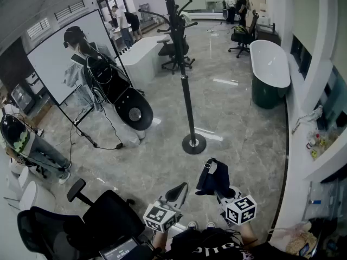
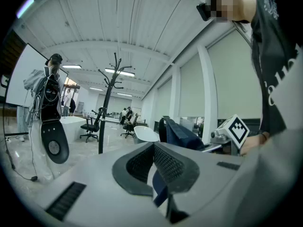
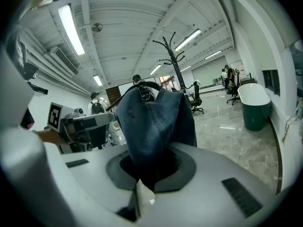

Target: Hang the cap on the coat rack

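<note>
A dark blue cap [image 1: 212, 176] hangs crumpled from my right gripper [image 1: 219, 191], which is shut on its fabric. The right gripper view shows the cap [image 3: 151, 122] rising out of the shut jaws of that gripper [image 3: 151, 167] and filling the middle. The black coat rack [image 1: 187, 91] stands on its round base ahead of me; its hooks [image 3: 173, 51] show beyond the cap. My left gripper [image 1: 178, 193] is held low to the cap's left, shut, with nothing in it. In the left gripper view that gripper [image 2: 154, 162] points toward the rack [image 2: 108, 98], with the cap [image 2: 182, 134] to its right.
A black office chair [image 1: 103, 215] stands close at my lower left. A person with gear [image 1: 89, 64] stands by a whiteboard, and another sits at far left [image 1: 24, 142]. A white and green tub [image 1: 269, 64] lies right of the rack. More chairs [image 1: 173, 50] stand behind it.
</note>
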The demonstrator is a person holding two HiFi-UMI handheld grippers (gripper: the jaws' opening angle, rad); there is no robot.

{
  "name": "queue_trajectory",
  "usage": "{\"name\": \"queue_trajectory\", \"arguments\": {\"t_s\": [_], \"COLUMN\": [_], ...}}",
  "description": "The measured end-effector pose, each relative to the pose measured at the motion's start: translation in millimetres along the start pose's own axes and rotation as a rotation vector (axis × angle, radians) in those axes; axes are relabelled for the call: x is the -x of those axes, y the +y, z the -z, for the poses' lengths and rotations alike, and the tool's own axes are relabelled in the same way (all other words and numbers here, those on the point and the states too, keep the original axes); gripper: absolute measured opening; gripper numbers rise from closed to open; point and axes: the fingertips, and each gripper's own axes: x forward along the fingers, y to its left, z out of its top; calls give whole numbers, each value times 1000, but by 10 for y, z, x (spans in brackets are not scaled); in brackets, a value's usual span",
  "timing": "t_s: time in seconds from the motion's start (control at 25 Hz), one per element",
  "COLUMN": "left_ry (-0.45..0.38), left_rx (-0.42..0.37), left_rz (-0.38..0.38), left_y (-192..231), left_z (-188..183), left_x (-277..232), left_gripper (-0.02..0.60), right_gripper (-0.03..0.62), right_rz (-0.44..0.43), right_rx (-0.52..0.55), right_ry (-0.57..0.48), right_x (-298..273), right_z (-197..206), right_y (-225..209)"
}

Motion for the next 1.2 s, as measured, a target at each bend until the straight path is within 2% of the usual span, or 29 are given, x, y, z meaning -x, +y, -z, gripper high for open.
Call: {"name": "queue_trajectory", "arguments": {"t_s": [0.36, 0.6, 0.8, 1.0, 1.2], "left_ry": [-3, 53, 41, 49, 29], "left_rx": [-11, 5, 13, -6, 19], "left_rz": [8, 10, 13, 52, 55], "left_y": [-145, -240, -93, 89, 664], "left_z": [7, 169, 147, 111, 33], "left_x": [-238, -344, -545, -766, -925], "left_gripper": [3, 3, 3, 3, 3], "right_gripper": [32, 32, 32, 32, 34], "right_rz": [-4, -20, -25, 29, 72], "right_rx": [0, -19, -20, -24, -27], "right_ry": [1, 34, 50, 45, 42], "right_x": [55, 17, -76, -241, -679], "right_z": [12, 163, 118, -3, -190], "right_y": [-245, -375, -502, -711, -838]}}
